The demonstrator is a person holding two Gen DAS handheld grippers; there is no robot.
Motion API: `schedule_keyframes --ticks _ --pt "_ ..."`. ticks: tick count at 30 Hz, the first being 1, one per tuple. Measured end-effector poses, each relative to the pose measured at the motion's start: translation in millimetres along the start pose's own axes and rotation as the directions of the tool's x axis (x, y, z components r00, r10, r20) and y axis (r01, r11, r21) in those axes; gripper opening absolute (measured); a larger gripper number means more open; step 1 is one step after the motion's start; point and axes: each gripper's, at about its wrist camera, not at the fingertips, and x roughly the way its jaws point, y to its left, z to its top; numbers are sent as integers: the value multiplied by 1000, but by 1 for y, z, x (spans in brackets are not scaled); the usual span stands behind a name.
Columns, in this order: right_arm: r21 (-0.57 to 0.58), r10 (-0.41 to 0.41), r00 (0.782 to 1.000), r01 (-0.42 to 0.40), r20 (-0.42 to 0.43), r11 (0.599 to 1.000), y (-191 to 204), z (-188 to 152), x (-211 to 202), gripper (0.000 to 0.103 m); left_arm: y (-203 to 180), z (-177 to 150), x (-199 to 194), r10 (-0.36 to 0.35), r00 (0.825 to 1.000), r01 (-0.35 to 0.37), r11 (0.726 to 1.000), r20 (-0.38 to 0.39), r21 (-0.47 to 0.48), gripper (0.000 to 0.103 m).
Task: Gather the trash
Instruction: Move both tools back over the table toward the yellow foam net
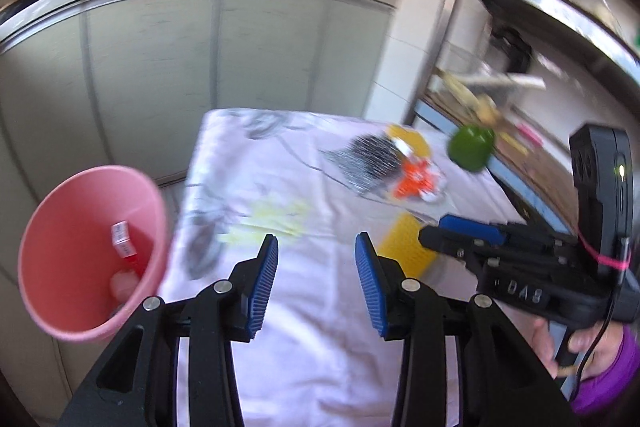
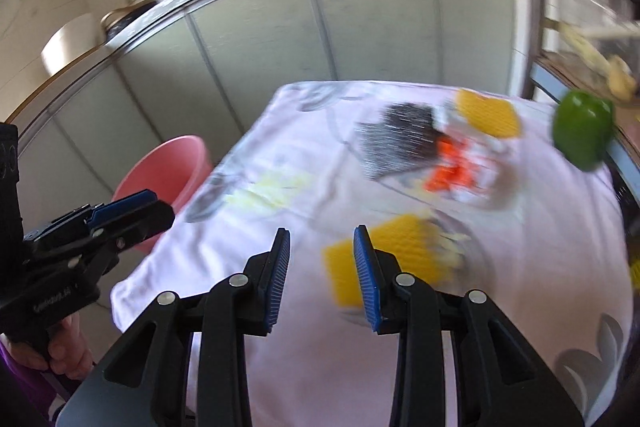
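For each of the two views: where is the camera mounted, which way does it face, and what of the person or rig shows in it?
Left wrist: on the left gripper, angled down at the clothed table; the right gripper and hand show at right.
Right wrist: on the right gripper, angled down at the same table; the left gripper and hand show at left.
Shared: pink bin, green pepper, trash pile.

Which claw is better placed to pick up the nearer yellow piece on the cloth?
Right, probably. The right claw is open, empty and beside the nearer yellow piece. The left claw sits toward the pink bin.
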Motion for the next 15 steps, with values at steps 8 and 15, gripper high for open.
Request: schedule_keyframes --ticks 8,15 --pt "106 -57 998 56 15 993 -62 -7 -12 34 -46 6 61 -94 987 107 989 -132 100 40" --pt "162 -77 997 75 4 984 -91 -11 -10 34 -65 9 111 -77 974 112 981 -211 160 40"
